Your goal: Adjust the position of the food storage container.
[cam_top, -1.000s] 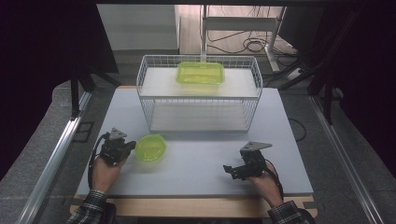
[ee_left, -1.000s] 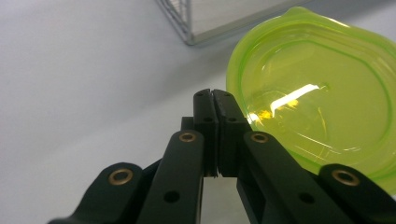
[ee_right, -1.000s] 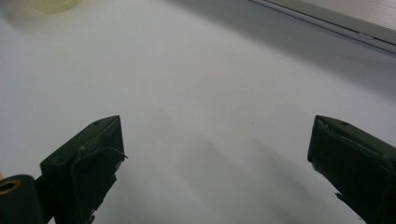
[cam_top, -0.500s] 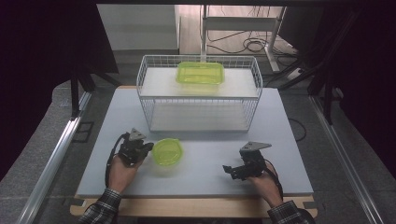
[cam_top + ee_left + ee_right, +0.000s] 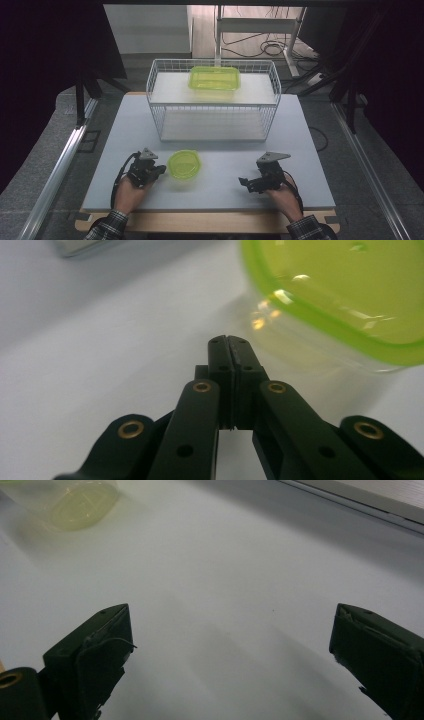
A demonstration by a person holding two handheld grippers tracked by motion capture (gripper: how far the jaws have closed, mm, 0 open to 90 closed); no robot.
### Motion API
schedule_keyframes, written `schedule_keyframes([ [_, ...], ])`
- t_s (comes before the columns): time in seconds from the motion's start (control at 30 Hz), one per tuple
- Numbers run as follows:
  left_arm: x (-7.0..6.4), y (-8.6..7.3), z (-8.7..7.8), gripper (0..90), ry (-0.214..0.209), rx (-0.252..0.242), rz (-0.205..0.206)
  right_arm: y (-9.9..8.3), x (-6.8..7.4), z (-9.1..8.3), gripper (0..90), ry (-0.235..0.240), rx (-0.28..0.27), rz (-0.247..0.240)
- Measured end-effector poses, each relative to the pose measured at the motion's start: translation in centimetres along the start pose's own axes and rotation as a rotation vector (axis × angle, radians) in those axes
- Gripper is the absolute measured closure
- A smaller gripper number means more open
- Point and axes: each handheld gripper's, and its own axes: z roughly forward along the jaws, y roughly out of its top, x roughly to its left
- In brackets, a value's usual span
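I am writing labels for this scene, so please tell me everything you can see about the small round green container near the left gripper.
The small round container looks like clear plastic closed by a bright yellow-green lid with a raised rim. It stands upright on the pale grey table, in front of the white wire rack. In the left gripper view its clear wall shows under the lid. The left gripper, jaws shut, sits just beside its left edge; whether they touch I cannot tell.
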Motion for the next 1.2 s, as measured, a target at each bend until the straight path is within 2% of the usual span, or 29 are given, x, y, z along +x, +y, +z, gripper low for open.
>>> schedule_keyframes([
  [0.2,-1.5,0.9,1.3,89.7,-0.031,0.024,0.055,0.0,0.1,0.1,3.6,0.001,0.005,-0.005],
  [0.67,-4.0,2.7,3.3,89.4,-0.111,0.027,0.108,0.0,0.2,0.4,3.6,0.008,0.013,-0.009],
  [0.8,-4.7,3.0,3.8,89.2,-0.116,0.027,0.124,0.0,0.3,0.4,3.6,0.011,0.015,-0.013],
  [0.83,-4.8,3.1,3.9,88.9,-0.111,0.029,0.137,0.0,0.3,0.4,3.6,0.011,0.017,-0.013],
  [0.9,-4.8,3.0,3.7,87.6,-0.100,0.025,0.138,0.0,0.3,0.4,3.6,0.010,0.016,-0.014],
  [0.97,-4.6,2.8,3.2,83.6,-0.081,0.007,0.135,0.0,0.3,0.3,3.5,0.011,0.011,-0.014],
  [1.03,-4.4,2.6,2.7,73.7,-0.068,-0.019,0.135,0.0,0.3,0.2,3.6,0.014,0.006,-0.007],
  [1.2,-4.2,1.8,1.4,48.3,-0.063,-0.054,0.138,0.0,0.2,0.1,3.5,0.026,-0.009,0.005],
])
